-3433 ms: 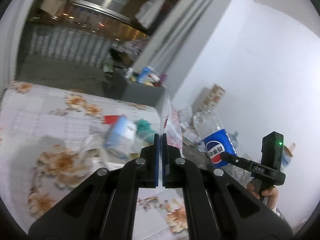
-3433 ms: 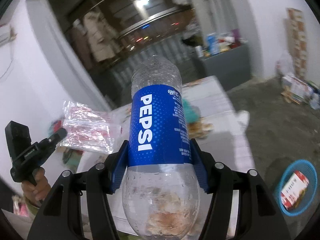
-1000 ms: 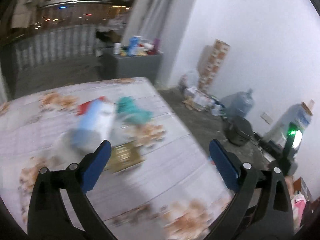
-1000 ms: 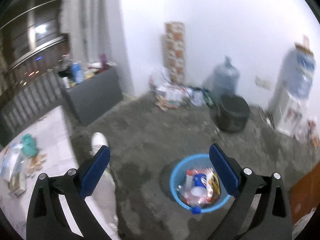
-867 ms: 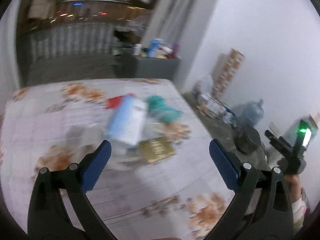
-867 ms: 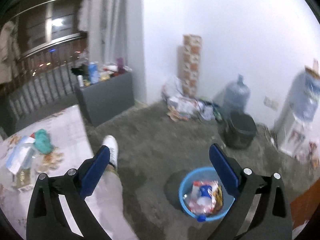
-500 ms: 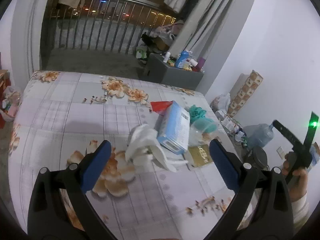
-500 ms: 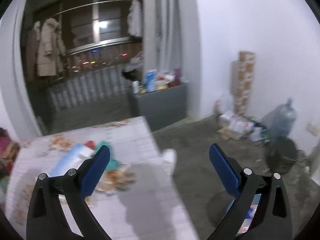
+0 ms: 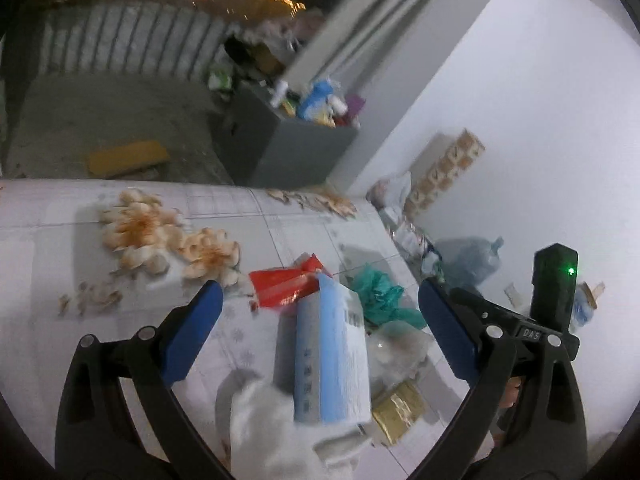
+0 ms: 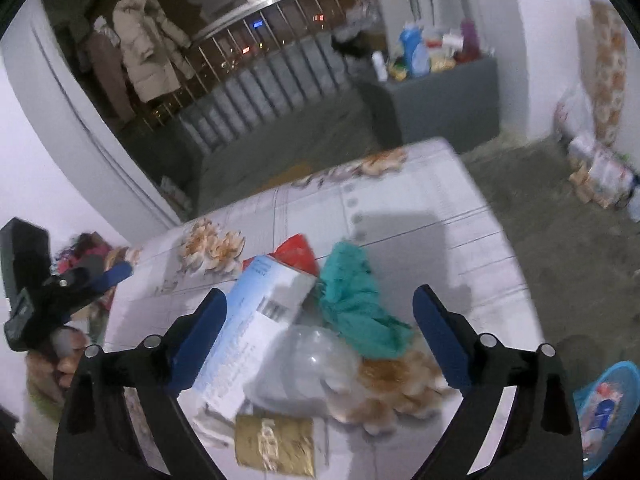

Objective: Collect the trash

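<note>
Both your grippers hang over the pile of trash with nothing in them; the left gripper (image 9: 318, 322) has its jaws spread wide, and the right gripper (image 10: 320, 330) is spread wide as well. You look to be at the picking step, choosing the next piece.

The trash sits in one cluster on the flowered counter (image 10: 400, 200), toward its right edge; the pale blue box (image 9: 330, 354) lies between your left jaws, with a white tissue (image 9: 272, 424) just near of it and a red wrapper (image 9: 282, 286) just beyond; the teal cloth (image 10: 354, 300), a clear plastic cup (image 10: 304, 368) and a gold packet (image 10: 274, 442) crowd beside the box, touching or overlapping it.

The next move likely calls for lowering one gripper squarely over a single piece, the box for the left, the cup or cloth for the right, so the jaws do not drag its neighbours.

The blue basket (image 10: 612, 404) stands on the floor to the right, below the counter edge; the far and left of the counter lie bare, giving room to swing; your two grippers are near each other, so mind them.
</note>
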Demonstrator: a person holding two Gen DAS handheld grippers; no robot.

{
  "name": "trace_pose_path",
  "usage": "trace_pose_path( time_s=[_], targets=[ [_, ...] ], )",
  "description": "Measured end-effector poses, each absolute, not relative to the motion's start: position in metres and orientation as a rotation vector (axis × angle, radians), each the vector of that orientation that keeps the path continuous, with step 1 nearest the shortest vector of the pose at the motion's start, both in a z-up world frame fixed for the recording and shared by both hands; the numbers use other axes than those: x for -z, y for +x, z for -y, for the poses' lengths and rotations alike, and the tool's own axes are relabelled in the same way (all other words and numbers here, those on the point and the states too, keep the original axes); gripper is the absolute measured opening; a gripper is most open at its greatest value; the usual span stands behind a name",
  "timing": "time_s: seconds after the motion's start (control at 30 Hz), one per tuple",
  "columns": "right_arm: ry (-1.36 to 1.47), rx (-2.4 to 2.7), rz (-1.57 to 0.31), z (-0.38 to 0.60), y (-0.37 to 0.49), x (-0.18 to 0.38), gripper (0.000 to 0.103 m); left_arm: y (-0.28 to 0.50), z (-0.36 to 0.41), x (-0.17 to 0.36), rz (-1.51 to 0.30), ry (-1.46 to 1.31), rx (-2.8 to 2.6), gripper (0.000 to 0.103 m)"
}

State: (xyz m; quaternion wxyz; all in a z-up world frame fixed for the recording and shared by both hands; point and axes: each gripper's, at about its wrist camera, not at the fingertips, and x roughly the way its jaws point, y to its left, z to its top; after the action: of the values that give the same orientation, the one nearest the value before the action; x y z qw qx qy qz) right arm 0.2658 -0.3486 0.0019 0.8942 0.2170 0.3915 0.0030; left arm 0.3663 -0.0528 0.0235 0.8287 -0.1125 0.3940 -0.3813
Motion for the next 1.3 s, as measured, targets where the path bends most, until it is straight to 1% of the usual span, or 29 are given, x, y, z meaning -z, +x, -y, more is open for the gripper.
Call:
trace_pose_path(
  time_s=[0.17,0.23,0.3,0.33,0.37,0.43,0.53,0.6,0.63,0.67,0.9,1.07,1.3],
  targets=[
    [0.507,-0.048,-0.884,0.348,0.304,0.025,0.080,0.402,0.094,0.007,-0.915,-0.190,0.875,0.092],
    [0.519,-0.059,-0.907,0.349,0.314,0.035,0.077,0.413,0.107,0.021,-0.955,-0.188,0.883,0.087],
    [0.531,-0.066,-0.928,0.350,0.321,0.046,0.073,0.420,0.118,0.036,-0.997,-0.180,0.882,0.069],
    [0.532,-0.067,-0.929,0.351,0.322,0.049,0.072,0.425,0.124,0.043,-1.024,-0.179,0.883,0.064],
    [0.532,-0.073,-0.929,0.351,0.323,0.052,0.070,0.428,0.127,0.051,-1.049,-0.185,0.889,0.055],
    [0.543,-0.091,-0.933,0.351,0.325,0.055,0.065,0.433,0.133,0.063,-1.084,-0.191,0.888,0.052],
    [0.569,-0.112,-0.967,0.351,0.324,0.066,0.053,0.431,0.138,0.075,-1.102,-0.199,0.909,0.042],
    [0.588,-0.133,-0.974,0.350,0.320,0.072,0.050,0.428,0.140,0.078,-1.099,-0.176,0.911,0.035],
    [0.586,-0.135,-0.973,0.349,0.319,0.073,0.050,0.426,0.139,0.078,-1.099,-0.170,0.915,0.034],
    [0.578,-0.136,-0.970,0.347,0.318,0.072,0.050,0.423,0.139,0.078,-1.102,-0.168,0.926,0.030],
    [0.593,-0.137,-0.970,0.331,0.295,0.075,0.049,0.390,0.132,0.068,-1.108,-0.093,0.930,0.024],
    [0.599,-0.146,-0.961,0.314,0.255,0.076,0.049,0.346,0.113,0.063,-1.121,-0.058,0.944,0.021],
    [0.606,-0.157,-0.963,0.288,0.191,0.074,0.049,0.272,0.082,0.062,-1.119,-0.050,0.947,0.020]
  ],
)
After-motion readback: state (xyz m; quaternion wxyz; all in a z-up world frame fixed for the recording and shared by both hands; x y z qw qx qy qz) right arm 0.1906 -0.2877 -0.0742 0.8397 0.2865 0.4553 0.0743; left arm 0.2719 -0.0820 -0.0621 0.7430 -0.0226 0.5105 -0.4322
